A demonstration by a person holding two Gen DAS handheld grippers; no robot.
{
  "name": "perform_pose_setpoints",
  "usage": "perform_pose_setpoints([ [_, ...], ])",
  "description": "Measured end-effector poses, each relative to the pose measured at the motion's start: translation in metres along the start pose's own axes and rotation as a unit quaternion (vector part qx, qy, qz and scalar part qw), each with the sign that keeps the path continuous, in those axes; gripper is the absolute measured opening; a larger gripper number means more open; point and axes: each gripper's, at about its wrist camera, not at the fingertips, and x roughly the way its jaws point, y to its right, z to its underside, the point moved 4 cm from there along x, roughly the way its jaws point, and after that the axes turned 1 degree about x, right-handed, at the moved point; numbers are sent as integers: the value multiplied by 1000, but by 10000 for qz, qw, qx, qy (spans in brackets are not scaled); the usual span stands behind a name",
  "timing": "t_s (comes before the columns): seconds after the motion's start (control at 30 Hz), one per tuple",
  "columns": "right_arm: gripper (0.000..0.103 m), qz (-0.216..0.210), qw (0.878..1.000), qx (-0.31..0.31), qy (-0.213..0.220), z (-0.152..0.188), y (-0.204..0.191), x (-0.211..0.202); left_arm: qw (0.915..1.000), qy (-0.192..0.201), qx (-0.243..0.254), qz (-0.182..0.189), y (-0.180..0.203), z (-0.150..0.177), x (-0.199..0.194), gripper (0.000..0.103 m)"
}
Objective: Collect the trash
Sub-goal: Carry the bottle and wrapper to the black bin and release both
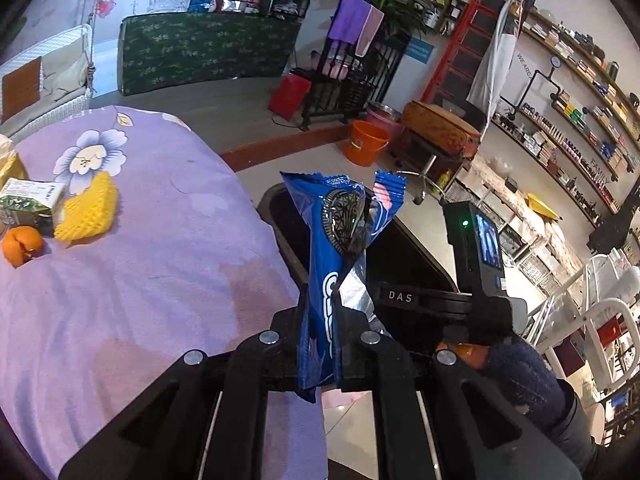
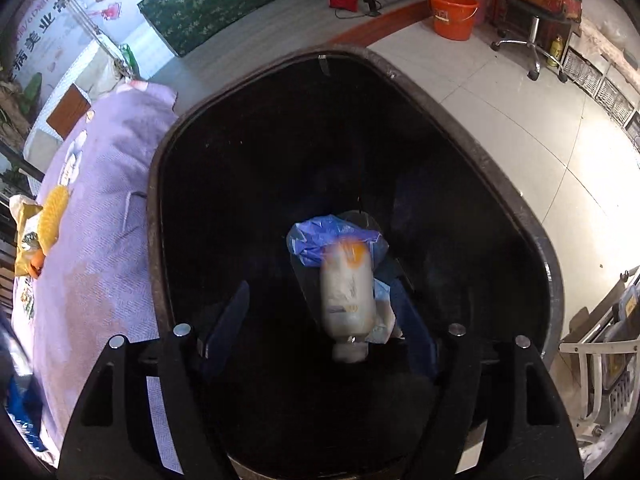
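Left wrist view shows the left gripper (image 1: 320, 344) clamped on a blue, crinkly foil cookie wrapper (image 1: 334, 256), which stands upright between its black fingers with the torn top flaring open. Beyond it lies the dark rim of a large black plastic trash bin (image 1: 280, 200), just beside the table draped in a lilac floral cloth (image 1: 140, 280). More rubbish waits on that cloth: a yellow foam fruit net (image 1: 88, 210), a piece of orange peel (image 1: 22, 246) and a small green-and-white carton (image 1: 30, 200).

Right wrist view looks straight down into the bin. The right gripper (image 2: 320, 320) has its fingers spread apart and grips nothing; a blurred whitish plastic bottle with an orange end (image 2: 346, 296) sits between them, seemingly dropping free towards a crumpled blue plastic bag (image 2: 332, 238) on the bin floor.

The step in hand, as I judge it, is dropping the wrapper. To do it well, carry the left gripper fully over the bin mouth, past the near rim, before loosening the grip; the wrapper is light and could flutter or cling to a finger pad, so release low and centred. Keep clear of the right gripper hovering over the same opening.
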Motion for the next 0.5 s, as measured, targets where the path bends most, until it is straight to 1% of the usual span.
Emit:
perform_pose_setpoints([
  [0.07, 73, -16, 9995, 34, 314, -1, 1, -14, 10000, -55, 46, 38, 4, 0, 5, 9],
  [0.17, 73, 148, 9965, 113, 821, -1, 5, -39, 9996, -195, 106, 165, 11, -2, 17, 9],
  [0.27, 73, 293, 9892, 323, 1401, -7, 20, -71, 9991, -309, 175, 239, 21, -5, 33, 9],
  [0.37, 73, 396, 9806, 527, 1846, -12, 36, -96, 9984, -415, 297, 242, 33, -6, 49, 9],
  [0.5, 73, 506, 9730, 728, 2132, -14, 51, -116, 9967, -601, 408, 353, 49, -6, 70, 9],
])
